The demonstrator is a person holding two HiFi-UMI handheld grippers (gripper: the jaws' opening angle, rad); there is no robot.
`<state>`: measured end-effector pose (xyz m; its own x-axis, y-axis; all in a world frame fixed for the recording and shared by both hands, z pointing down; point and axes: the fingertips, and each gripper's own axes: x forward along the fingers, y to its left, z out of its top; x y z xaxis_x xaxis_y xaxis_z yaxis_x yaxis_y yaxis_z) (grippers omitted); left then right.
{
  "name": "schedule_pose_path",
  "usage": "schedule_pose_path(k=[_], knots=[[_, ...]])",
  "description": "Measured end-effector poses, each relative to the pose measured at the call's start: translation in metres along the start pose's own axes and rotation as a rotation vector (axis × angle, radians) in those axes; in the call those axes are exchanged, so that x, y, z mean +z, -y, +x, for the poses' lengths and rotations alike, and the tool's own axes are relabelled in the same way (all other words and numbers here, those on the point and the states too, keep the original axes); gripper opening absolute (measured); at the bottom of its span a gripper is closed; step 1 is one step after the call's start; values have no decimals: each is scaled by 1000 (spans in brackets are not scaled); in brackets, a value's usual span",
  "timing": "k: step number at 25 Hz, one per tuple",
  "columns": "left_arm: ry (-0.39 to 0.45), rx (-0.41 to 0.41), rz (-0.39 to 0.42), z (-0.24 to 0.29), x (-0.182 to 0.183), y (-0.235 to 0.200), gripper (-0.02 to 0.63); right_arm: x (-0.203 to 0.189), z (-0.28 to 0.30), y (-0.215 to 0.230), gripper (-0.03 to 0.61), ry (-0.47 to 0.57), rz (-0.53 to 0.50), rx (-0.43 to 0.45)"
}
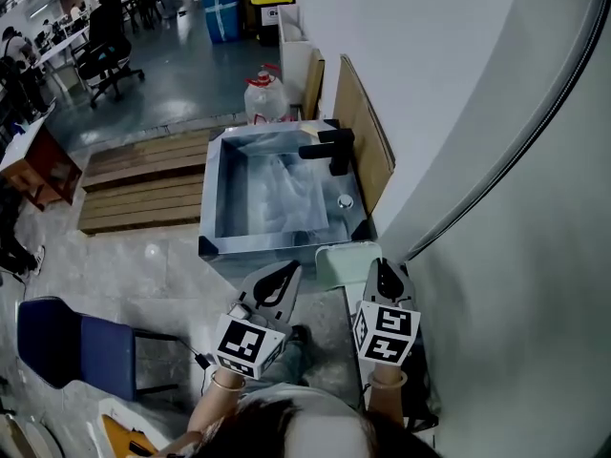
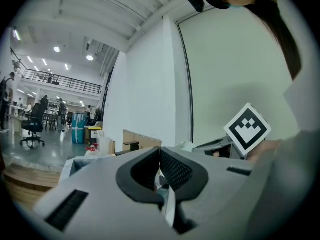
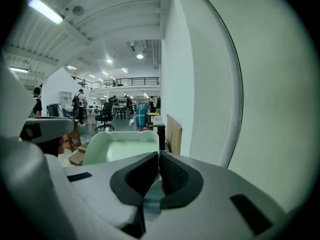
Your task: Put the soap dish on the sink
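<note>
Pale mint-green plastic made up the soap dish, a shallow tray with rounded corners, a raised rim and a smooth, bare inside. It hung level just in front of the near right corner of the steel sink, not set down on it, with the black faucet well beyond it on the far rim. The right gripper had its jaws pinched onto the dish's right-hand rim; in the right gripper view that rim ran straight into the closed jaws, and the rest of the dish spread out to their left. The left gripper hovered just beside the dish's left edge, its jaws pressed together with nothing between them.
</note>
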<state>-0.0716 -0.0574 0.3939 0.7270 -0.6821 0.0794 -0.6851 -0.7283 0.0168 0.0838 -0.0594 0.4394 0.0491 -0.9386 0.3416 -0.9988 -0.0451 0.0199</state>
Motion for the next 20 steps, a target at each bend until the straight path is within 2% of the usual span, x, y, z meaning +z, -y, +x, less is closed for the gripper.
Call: schedule_pose_path(k=[20], knots=[[1,-57,-11,86,12,-52,9,25,85,20,29,-37,0,-49]])
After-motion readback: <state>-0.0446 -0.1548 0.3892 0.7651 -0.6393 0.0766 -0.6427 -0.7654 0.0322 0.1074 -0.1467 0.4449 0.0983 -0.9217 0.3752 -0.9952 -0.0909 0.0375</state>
